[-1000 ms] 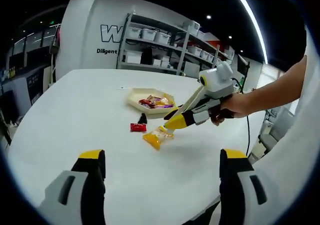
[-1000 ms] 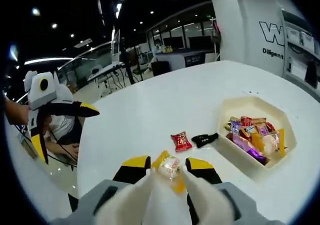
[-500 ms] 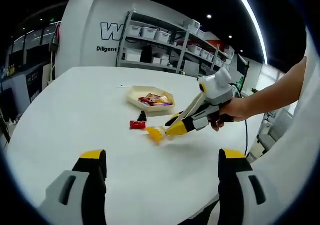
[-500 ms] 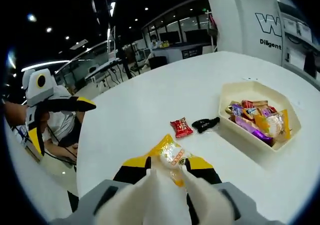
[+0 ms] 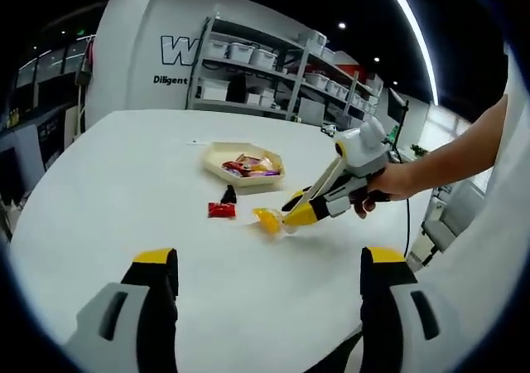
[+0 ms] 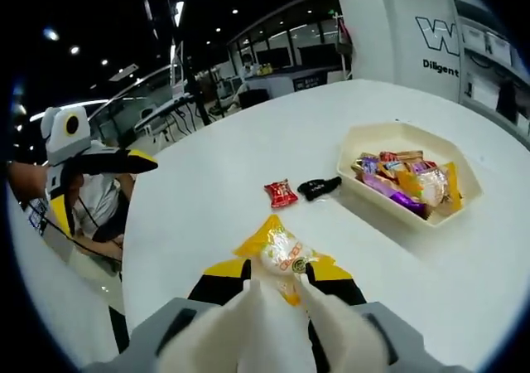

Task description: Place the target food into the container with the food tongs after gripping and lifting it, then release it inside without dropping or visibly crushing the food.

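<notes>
The right claw (image 6: pixel 280 283) holds the yellow snack packet (image 6: pixel 281 255) lifted off the counter (image 6: pixel 207 191), the hexagonal container (image 6: pixel 411 215) not yet reached, the left claw (image 5: pixel 261 286) wide.

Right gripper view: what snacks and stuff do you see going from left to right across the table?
Yellow snack packet in the tongs → red candy → black candy → cream tray full of sweets.

The right gripper (image 5: pixel 291 218) reaches out low over the table on an outstretched arm, jaws closed on tongs that pinch a yellow snack packet (image 6: pixel 280 255). The left gripper (image 5: pixel 261 286) hangs back, jaws spread wide apart.
</notes>
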Motion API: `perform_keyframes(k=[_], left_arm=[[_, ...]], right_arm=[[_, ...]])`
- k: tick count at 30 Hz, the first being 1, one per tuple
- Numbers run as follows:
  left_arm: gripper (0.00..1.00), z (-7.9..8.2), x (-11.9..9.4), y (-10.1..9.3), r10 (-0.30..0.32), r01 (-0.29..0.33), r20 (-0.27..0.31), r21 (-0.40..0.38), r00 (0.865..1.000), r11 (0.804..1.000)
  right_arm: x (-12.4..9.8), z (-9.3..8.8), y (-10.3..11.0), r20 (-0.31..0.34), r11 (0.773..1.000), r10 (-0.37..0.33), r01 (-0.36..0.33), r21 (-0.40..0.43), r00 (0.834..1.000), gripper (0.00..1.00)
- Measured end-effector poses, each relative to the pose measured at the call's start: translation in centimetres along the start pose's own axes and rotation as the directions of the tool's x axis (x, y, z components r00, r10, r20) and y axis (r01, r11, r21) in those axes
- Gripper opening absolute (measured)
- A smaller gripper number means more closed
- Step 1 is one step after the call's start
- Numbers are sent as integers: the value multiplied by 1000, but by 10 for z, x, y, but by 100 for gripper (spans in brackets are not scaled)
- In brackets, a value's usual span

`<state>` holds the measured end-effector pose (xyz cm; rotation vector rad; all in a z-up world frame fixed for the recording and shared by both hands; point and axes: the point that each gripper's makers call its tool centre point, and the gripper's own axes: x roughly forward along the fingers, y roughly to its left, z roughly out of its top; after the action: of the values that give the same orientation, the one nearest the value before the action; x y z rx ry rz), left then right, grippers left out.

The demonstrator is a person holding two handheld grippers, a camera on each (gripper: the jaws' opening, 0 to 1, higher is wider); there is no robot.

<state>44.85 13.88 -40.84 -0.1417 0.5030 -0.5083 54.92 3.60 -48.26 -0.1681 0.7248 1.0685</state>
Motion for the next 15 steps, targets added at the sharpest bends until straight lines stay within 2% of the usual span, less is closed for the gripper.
perform_keyframes(k=[8,15], left_arm=[[89,5,17,-13,-44,44,-8,17,999,999],[89,7,26,-21,-66,66,-16,26,998,997]], right_arm=[[-27,-13,-24,31,996,-54,52,67,998,21],[-46,-22,-40,41,992,-96,92,88,995,21]])
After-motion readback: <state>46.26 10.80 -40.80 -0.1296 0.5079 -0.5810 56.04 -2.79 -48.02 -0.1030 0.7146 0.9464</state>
